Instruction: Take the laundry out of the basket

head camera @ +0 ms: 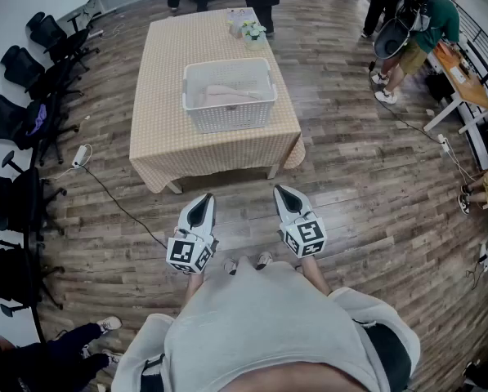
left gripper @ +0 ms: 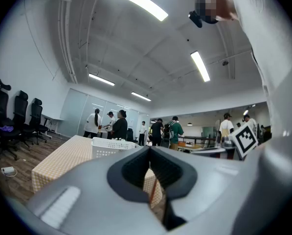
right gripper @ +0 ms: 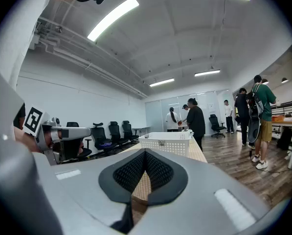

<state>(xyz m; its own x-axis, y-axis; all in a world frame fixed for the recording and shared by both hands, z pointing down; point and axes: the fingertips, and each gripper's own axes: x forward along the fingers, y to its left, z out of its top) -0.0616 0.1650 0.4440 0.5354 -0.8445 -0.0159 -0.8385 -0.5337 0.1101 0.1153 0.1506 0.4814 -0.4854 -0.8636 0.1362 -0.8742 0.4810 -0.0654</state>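
A white laundry basket stands on a table with a checked cloth, and pale pink laundry lies inside it. I stand back from the table's near edge. Over the wooden floor, short of the table, my left gripper and right gripper are both held shut with nothing in them. The left gripper view shows its jaws closed, with the basket far ahead. In the right gripper view the jaws meet too, and the basket sits beyond them.
Black office chairs line the left wall, with a power strip and cable on the floor. Small flowers stand at the table's far end. People stand at the back and right, near an orange desk.
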